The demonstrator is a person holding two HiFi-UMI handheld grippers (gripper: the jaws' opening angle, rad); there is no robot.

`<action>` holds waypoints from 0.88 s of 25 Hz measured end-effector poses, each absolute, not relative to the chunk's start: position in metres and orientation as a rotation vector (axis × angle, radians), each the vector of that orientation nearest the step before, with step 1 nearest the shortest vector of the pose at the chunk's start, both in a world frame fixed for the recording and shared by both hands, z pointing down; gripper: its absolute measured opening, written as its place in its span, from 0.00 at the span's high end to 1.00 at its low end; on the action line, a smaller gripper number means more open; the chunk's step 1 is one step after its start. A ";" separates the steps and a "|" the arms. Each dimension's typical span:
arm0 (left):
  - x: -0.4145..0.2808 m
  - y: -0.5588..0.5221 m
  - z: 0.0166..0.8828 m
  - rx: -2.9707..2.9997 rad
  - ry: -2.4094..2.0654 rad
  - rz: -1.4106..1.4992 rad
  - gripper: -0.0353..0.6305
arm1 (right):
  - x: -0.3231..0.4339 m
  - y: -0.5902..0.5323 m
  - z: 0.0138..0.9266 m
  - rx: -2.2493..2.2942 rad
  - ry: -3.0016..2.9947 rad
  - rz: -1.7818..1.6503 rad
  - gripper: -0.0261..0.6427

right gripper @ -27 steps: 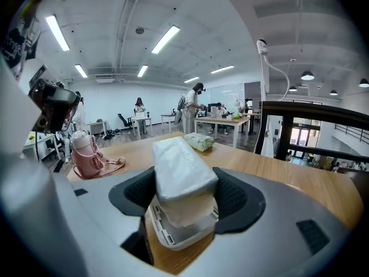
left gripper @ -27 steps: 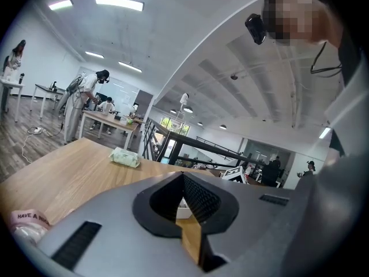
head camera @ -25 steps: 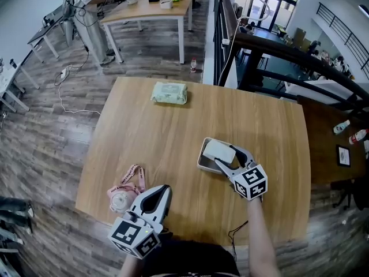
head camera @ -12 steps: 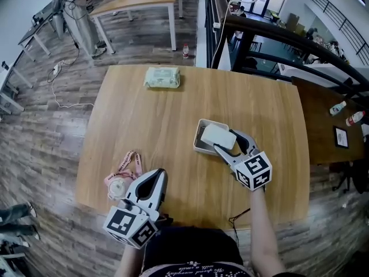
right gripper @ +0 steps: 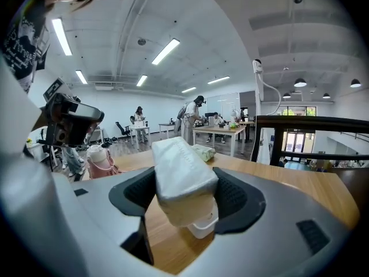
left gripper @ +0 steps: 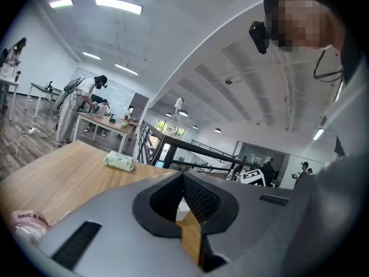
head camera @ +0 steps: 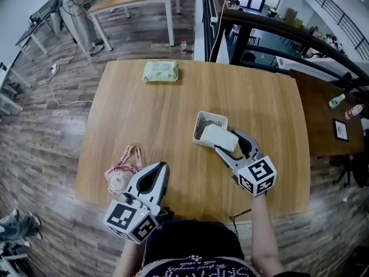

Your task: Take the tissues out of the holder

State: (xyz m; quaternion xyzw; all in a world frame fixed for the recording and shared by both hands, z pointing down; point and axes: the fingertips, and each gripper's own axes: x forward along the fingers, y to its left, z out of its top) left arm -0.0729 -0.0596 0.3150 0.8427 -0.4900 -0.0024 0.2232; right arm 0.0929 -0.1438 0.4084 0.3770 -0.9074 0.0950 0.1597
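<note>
My right gripper (head camera: 226,142) has its fingers (head camera: 223,156) clamped on the soft white tissue pack (head camera: 218,136), tilted over the holder's (head camera: 203,122) 5 o'clock edge. The left gripper (head camera: 158,167) rests at the counter's (head camera: 144,114) 7 o'clock, its fingers pressed together on nothing.

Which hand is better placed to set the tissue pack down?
Right. The right tongs grip the tissue pack over the holder; the left tongs are shut and empty by the table's near edge.

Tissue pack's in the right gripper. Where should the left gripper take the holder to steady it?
Likely the holder's left wall, pinched over the rim from the left: it sits flat and open-topped with thin walls, and the right gripper with the tissue pack crowds its near right corner. The left gripper is shut, so open first.
</note>
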 end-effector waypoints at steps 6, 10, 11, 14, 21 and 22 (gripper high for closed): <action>-0.070 -0.056 0.312 2.324 -1.329 -0.015 0.94 | 0.094 -0.120 0.396 1.123 -2.615 0.295 0.50; -0.067 -0.054 0.314 2.331 -1.318 -0.013 0.94 | 0.096 -0.111 0.388 1.135 -2.634 0.289 0.50; -0.067 -0.054 0.314 2.332 -1.316 -0.013 0.94 | 0.097 -0.110 0.385 1.143 -2.637 0.287 0.50; -0.065 -0.053 0.313 2.333 -1.307 -0.016 0.94 | 0.101 -0.106 0.377 1.158 -2.639 0.274 0.50; -0.066 -0.049 0.313 2.337 -1.302 -0.019 0.94 | 0.101 -0.090 0.373 1.143 -2.645 0.251 0.50; -0.066 -0.049 0.313 2.338 -1.301 -0.019 0.94 | 0.102 -0.088 0.373 1.141 -2.644 0.248 0.50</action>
